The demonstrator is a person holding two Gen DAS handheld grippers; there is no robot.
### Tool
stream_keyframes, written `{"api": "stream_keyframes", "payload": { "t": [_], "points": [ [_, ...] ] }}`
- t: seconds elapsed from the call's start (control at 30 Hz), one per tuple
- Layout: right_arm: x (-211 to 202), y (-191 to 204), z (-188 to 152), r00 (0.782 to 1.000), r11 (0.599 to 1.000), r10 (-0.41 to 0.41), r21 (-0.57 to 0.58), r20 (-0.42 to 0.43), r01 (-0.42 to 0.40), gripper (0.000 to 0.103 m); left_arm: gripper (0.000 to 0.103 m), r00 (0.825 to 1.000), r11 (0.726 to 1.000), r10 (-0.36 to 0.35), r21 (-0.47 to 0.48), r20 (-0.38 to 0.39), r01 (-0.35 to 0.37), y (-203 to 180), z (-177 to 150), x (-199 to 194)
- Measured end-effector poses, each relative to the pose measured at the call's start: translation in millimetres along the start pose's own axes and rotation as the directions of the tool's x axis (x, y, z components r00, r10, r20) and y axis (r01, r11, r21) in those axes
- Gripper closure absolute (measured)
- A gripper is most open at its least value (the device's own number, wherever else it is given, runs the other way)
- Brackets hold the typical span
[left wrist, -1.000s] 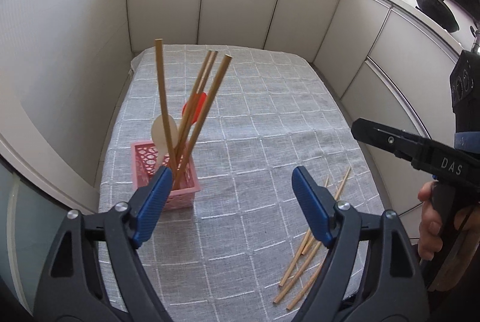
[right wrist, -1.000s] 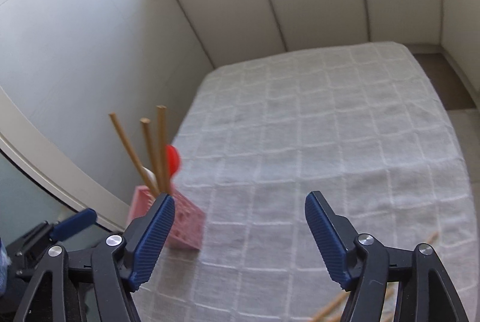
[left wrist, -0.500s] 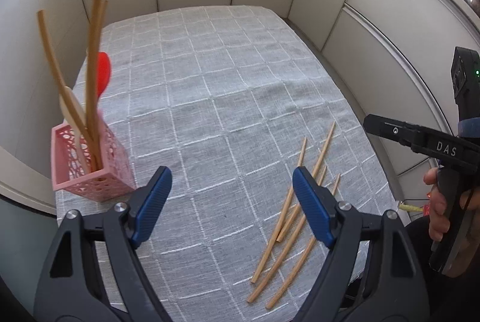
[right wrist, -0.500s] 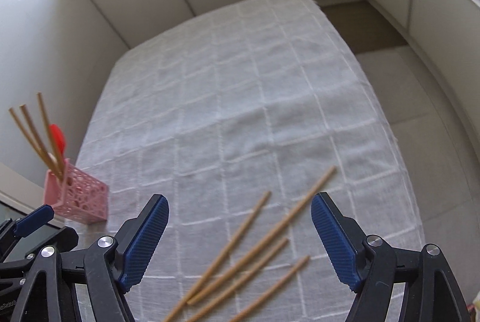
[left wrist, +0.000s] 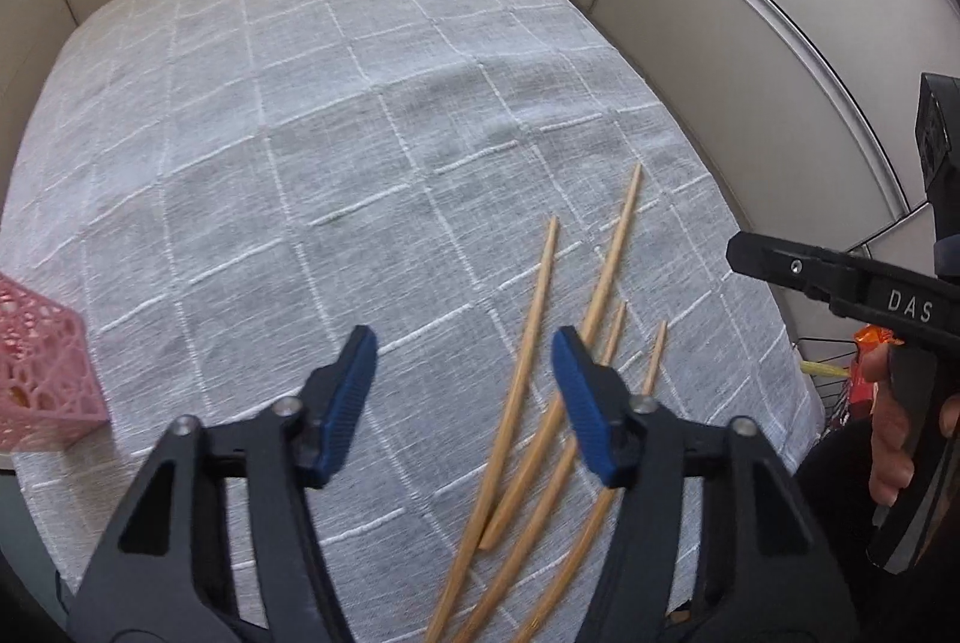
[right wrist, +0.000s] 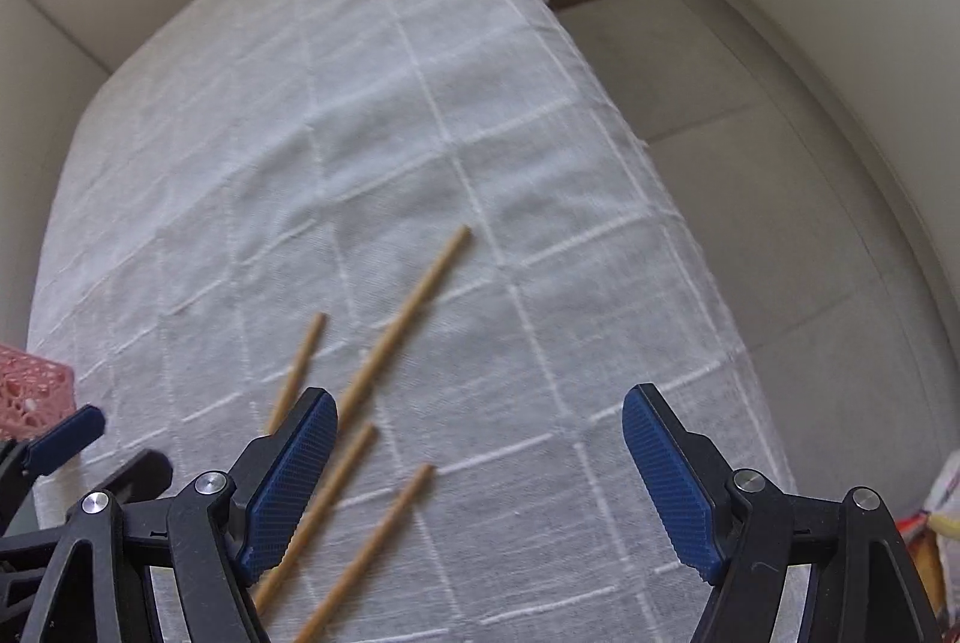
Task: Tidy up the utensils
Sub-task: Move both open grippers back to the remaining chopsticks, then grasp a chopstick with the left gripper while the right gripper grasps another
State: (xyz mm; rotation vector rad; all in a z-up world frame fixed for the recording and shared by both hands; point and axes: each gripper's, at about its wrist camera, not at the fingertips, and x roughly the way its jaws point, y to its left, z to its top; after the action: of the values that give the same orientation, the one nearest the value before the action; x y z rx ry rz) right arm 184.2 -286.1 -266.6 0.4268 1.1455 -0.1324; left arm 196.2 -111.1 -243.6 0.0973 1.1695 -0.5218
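Chopsticks (left wrist: pixel 534 337) lie flat, axes 7-to-1 o'clock. Pink basket (left wrist: pixel 36 373) at 9. Left hand-held gripper (left wrist: pixel 462 397) and right hand-held gripper (right wrist: pixel 480 481) both apart, empty.

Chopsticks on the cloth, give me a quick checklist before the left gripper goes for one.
1. Left gripper open, nothing in it: ok.
2. Right gripper open, empty: ok.
3. Loose chopsticks flat on the tablecloth, four showing: ok.
4. One stick alone between the left jaws: not ok; the sticks overlap near the right-hand finger.
5. Pink basket in reach: cannot tell, only its corner shows.
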Motion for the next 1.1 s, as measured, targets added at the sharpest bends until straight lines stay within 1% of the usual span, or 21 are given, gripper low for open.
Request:
{"api": "stream_keyframes", "payload": {
  "t": [0.1,0.27,0.33,0.4,0.47,0.5,0.57,0.73,0.83,0.93,1.0,1.1],
  "points": [
    [4,-7,1,1.000,0.999,0.015,0.032,-0.016,-0.015,0.020,0.066,0.999,0.999,-0.032,0.015,-0.028,0.032,-9,6,18],
    [8,-10,2,0.999,0.999,0.007,0.035,-0.036,-0.006,0.020,0.077,0.997,0.997,-0.057,0.042,-0.056,0.059,-22,16,37],
    [10,-9,2,0.999,0.999,0.006,0.033,-0.042,-0.004,0.020,0.083,0.996,0.997,-0.054,0.052,-0.072,0.058,-27,18,43],
    [12,-7,2,0.999,1.000,0.005,0.029,-0.046,-0.003,0.020,0.084,0.996,0.997,-0.038,0.070,-0.086,0.045,-31,20,48],
    [14,-5,2,0.999,1.000,0.006,0.028,-0.051,-0.005,0.020,0.090,0.996,0.995,-0.017,0.092,-0.082,0.024,-35,22,49],
    [15,-4,2,0.999,1.000,0.007,0.028,-0.054,-0.005,0.020,0.095,0.996,0.995,-0.008,0.096,-0.084,0.016,-35,23,50],
    [17,-3,1,0.998,1.000,0.006,0.027,-0.061,-0.004,0.020,0.095,0.996,0.995,-0.015,0.092,-0.089,0.024,-32,24,50],
    [21,-1,0,0.997,1.000,-0.005,0.020,-0.075,0.006,0.020,0.096,0.999,0.996,0.028,0.090,-0.041,-0.024,-21,24,35],
    [24,1,0,0.997,1.000,-0.025,0.009,-0.077,0.026,0.020,0.097,0.999,0.997,0.042,0.066,-0.013,-0.041,-9,21,18],
    [28,7,2,0.996,0.999,-0.034,-0.003,-0.081,0.034,0.020,0.097,0.997,0.996,0.067,0.054,0.030,-0.068,1,17,-3],
    [32,10,4,0.996,1.000,-0.030,0.001,-0.084,0.030,0.020,0.097,0.994,0.995,0.086,0.053,0.064,-0.090,7,12,-18],
    [38,14,11,0.995,1.000,-0.007,0.019,-0.096,0.009,0.020,0.097,0.990,0.994,0.100,0.034,0.103,-0.104,22,0,-40]
  ]
}}
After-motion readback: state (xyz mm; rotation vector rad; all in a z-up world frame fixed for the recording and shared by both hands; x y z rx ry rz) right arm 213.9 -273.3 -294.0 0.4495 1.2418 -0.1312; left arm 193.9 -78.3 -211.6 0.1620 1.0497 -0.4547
